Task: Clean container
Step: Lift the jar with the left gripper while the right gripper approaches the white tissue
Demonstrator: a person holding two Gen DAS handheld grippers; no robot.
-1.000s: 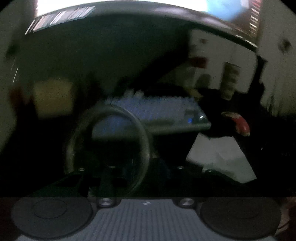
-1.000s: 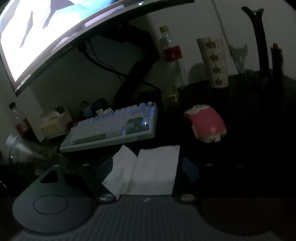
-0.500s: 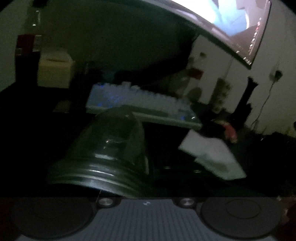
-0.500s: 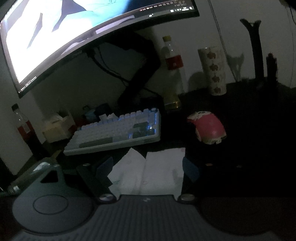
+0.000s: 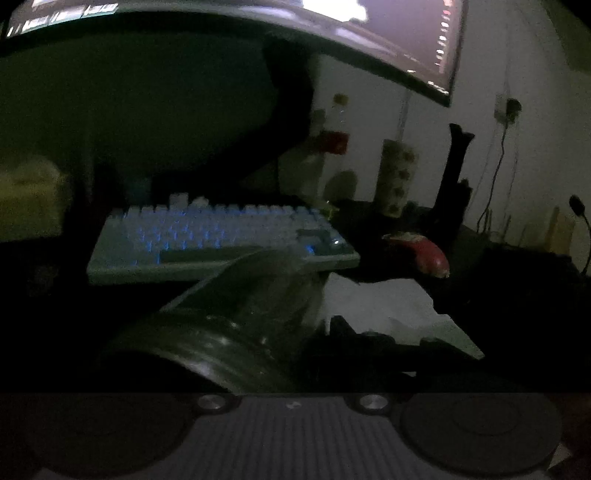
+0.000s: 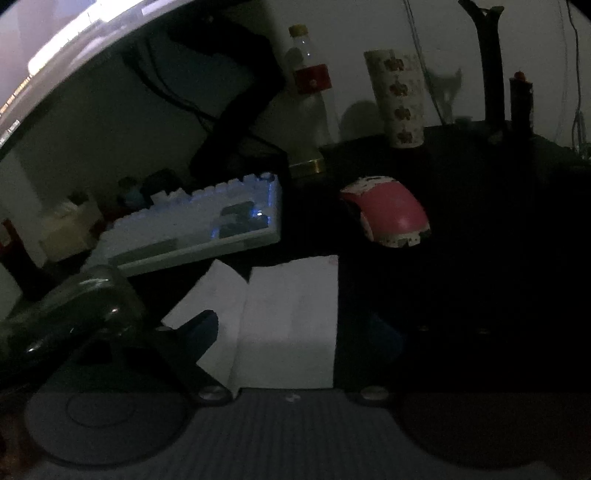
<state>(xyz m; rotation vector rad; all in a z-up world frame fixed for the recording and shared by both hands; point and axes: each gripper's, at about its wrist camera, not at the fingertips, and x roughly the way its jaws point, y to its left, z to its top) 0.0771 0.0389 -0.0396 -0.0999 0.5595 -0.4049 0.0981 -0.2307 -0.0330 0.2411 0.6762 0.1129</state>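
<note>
Clear plastic container (image 5: 255,314): lies tilted on its side close before the left gripper (image 5: 295,354), ribbed mouth end toward the camera, in front of the keyboard (image 5: 221,236); the dark hides the left jaws, so whether they pinch it cannot be told. White tissue (image 6: 288,317): spread flat on the dark desk (image 6: 480,258) between the spread jaws of the right gripper (image 6: 295,336), which grips nothing, the container (image 6: 70,314) just to its left. Also present: pink mouse (image 6: 391,214) right of the keyboard, patterned paper cup (image 6: 399,99) and red-labelled bottle (image 6: 310,96) by the wall, lit monitor (image 5: 406,33) above.
</note>
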